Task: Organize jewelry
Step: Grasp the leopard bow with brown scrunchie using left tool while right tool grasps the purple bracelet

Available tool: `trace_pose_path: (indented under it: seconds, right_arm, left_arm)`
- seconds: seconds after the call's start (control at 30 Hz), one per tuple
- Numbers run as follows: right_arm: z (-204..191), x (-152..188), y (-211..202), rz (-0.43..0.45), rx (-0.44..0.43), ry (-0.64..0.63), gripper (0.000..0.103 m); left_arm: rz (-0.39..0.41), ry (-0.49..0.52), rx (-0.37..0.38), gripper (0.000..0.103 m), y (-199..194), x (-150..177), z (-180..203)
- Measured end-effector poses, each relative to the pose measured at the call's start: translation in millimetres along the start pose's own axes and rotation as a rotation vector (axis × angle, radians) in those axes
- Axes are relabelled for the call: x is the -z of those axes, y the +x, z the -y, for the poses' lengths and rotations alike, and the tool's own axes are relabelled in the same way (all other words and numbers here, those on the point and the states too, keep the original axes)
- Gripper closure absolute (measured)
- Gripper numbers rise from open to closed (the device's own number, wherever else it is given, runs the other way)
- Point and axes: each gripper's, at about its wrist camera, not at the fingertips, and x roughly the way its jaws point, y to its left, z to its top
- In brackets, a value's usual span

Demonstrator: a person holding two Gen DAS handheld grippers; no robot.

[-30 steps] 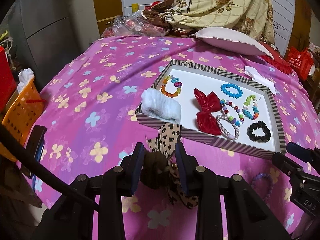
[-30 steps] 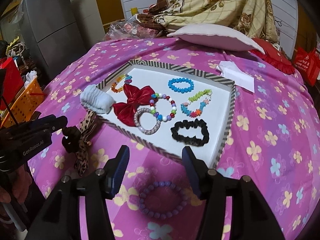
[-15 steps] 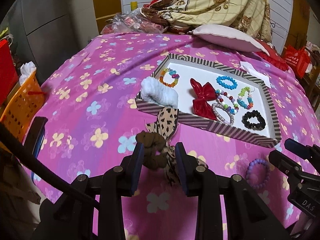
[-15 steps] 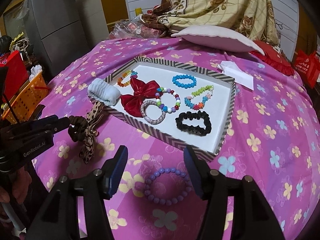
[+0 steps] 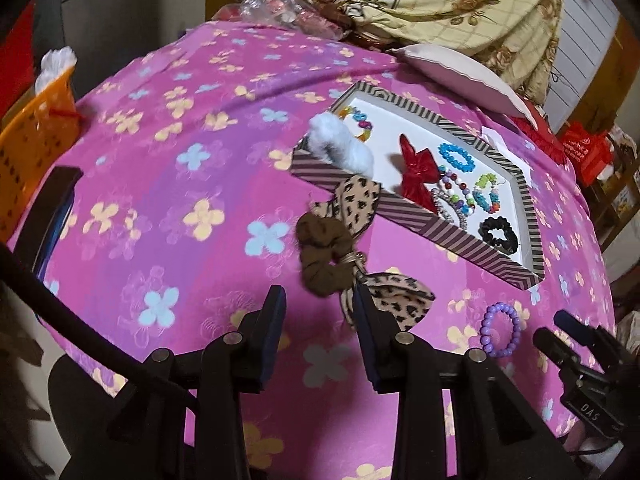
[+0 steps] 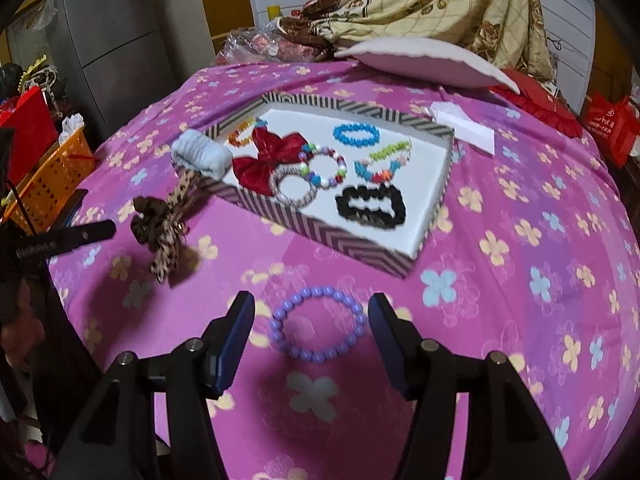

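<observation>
On the bed, a striped tray [image 6: 356, 250] sits on the pink flowered bedspread [image 6: 520, 280] and already holds most of the collection — a red bow [image 6: 272, 160], a blue bead bracelet [image 6: 356, 135], a black scrunchie [image 6: 370, 205] and several mixed bead bracelets — so it looks like the gathering place. 2 pieces remain outside it. The brown scrunchie with its leopard-print ribbon [image 5: 340, 252] lies on the spread just beside the tray's near wall, one ribbon tail draped up against the striped edge. The left gripper [image 5: 320, 320] hangs just short of it with its jaws opening; nothing is pressed between the pads, though the right-hand pad sits right at the trailing ribbon, so I cannot say whether it brushes the fabric. A white fluffy band [image 5: 340, 148] straddles the tray's corner, half in, half out. The purple bead bracelet [image 6: 318, 324] lies flat on the spread near the tray's front corner, and the right gripper [image 6: 312, 330] is lowered over it, jaws spread wide to either side of the ring without touching it — a stance that looks set for closing across the beads.
</observation>
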Motion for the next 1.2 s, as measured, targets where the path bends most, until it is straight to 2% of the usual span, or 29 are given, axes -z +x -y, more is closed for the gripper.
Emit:
trace_pose_path:
  seconds: [0.27,0.67,0.87,1.1,1.17,1.2]
  right_arm:
    - [14,17,15,-0.038,0.013,0.015,0.041]
    - [19,16,39,-0.048,0.040,-0.002,0.041]
    - [21,17,46,-0.053,0.042,0.002,0.041]
    - [22,13,52,-0.043,0.038,-0.018,0.041]
    - [22,12,53,-0.029,0.039,-0.021,0.047]
    - [22,12,53,-0.025,0.043,-0.023,0.055]
  left_arm:
    - [-0.065,-0.151,0.101,0.058,18,-4,-13]
    - [-0.086,-0.305,0.112,0.055,46,-23,-22]
    - [-0.112,-0.291,0.106,0.052,59,-28,-13]
    - [-0.156,-0.255,0.061,0.052,80,-26,0]
    - [-0.145,-0.234,0.042,0.053,80,-26,2]
    - [-0.145,-0.224,0.036,0.058,81,-26,3]
